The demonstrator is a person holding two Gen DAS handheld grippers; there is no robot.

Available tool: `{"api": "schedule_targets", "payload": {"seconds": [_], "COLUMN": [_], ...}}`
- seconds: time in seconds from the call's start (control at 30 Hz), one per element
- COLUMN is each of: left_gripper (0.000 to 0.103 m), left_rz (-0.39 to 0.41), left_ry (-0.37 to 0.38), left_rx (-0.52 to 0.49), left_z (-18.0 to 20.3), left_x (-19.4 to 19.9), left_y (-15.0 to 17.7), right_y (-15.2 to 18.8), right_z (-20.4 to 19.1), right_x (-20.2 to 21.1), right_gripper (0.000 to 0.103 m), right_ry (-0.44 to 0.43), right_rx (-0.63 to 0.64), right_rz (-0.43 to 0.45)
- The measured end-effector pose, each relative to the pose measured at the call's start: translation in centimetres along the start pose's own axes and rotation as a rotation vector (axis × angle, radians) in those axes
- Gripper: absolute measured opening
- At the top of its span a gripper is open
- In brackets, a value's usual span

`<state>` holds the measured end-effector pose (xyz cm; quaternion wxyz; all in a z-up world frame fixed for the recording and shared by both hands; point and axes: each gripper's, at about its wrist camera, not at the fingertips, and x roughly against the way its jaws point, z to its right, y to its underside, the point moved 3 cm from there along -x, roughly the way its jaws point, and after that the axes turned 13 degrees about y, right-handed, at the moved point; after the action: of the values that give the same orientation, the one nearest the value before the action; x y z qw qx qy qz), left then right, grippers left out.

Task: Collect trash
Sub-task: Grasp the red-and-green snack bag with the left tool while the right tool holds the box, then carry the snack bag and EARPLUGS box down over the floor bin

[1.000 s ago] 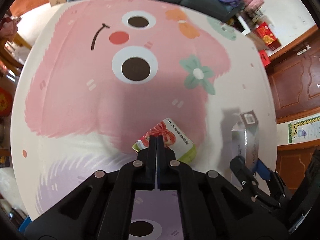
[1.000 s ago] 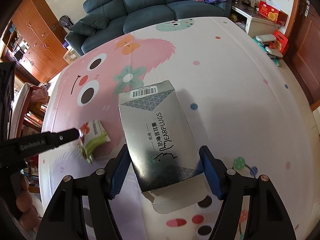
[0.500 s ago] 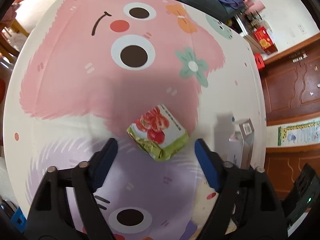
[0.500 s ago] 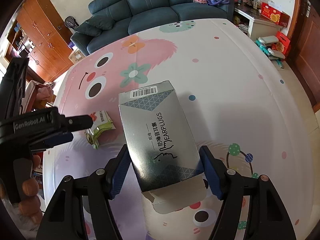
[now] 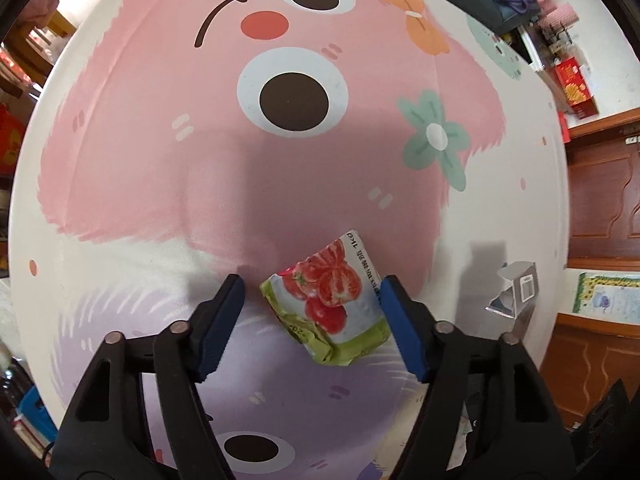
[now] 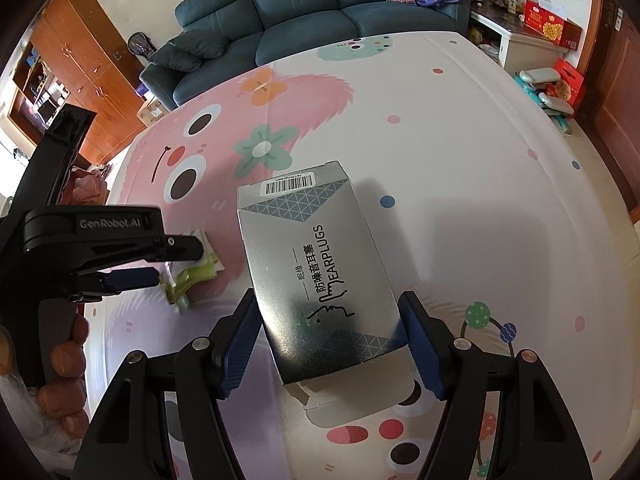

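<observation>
Play mat (image 5: 120, 184), cartoon print, pink monster face with big eyes, covers the floor; dark blue sofa (image 6: 304, 12) sits off its far edge, wooden cabinets (image 6: 76, 80) off the far-left corner.

Earplugs box (image 6: 320, 264), silver, barcode end pointing away, bottom flap hanging open. Right gripper (image 6: 330, 344) is clamped on its lower sides, both blue pads against the card, box lifted clear of the mat. Same grip as a second ago; no change on this side. In the left wrist view the box shows small over the mat's right edge (image 5: 516, 292).

Left gripper (image 5: 310, 312): a second ago its fingers were pressed together just short of the packet; half a second ago they had spread; now they stand wide and have come down to either side of it. Right pad looks to be touching or just beside the packet's edge, left pad a small gap off.

Tomato-print snack packet (image 5: 332, 300), crumpled, green-trimmed, lying flat near the middle of the mat where pink meets lilac. Not yet gripped.

Reading: approach looks finished and the squeeze is next. The packet is soft and folded, so the pads may crush rather than catch it; centring before closing would help. One piece of trash in hand, the second about to be taken.
</observation>
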<state>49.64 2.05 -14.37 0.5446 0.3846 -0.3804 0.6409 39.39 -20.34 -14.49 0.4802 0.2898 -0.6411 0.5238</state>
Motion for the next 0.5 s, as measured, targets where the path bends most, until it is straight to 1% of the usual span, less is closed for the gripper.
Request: {"api": "schedule_targets", "payload": {"seconds": [0.03,0.07,0.1,0.2,0.23,0.3,0.43,0.5], "left_gripper": [0.052,0.043,0.037,0.029,0.028,0.018,0.016,0.016], "left_rz": [0.000,-0.003,-0.005,-0.001,0.005,0.013,0.016,0.023], "left_ry": [0.002,0.030,0.047,0.057,0.056,0.057,0.083,0.092], "left_rx": [-0.009,-0.013,-0.014,-0.040,-0.048,-0.065,-0.097,-0.126], "left_z": [0.3,0.6,0.7,1.2,1.3,1.5,1.9,2.2], "left_x": [-0.1,0.0,0.0,0.2,0.4,0.8,1.7,2.7], "left_y": [0.0,0.0,0.0,0.3,0.4,1.0,2.5,3.9], "right_y": [0.1,0.1,0.2,0.5,0.7,0.8,1.5,2.2], "right_z": [0.0,0.1,0.1,0.3,0.4,0.6,1.1,1.4], "right_x": [0.0,-0.1,-0.1,-0.1,0.0,0.2,1.3,2.2], "right_gripper": [0.069,0.069,0.069,0.069,0.069,0.069,0.069,0.069], "right_ry": [-0.002,-0.002,-0.002,-0.004,-0.006,-0.009,-0.022,-0.032], "right_rx": [-0.003,-0.005,-0.006,-0.009,-0.011,-0.013,-0.022,-0.026], "right_rz": [-0.002,-0.003,-0.005,-0.009,-0.009,-0.008,0.004,0.010]}}
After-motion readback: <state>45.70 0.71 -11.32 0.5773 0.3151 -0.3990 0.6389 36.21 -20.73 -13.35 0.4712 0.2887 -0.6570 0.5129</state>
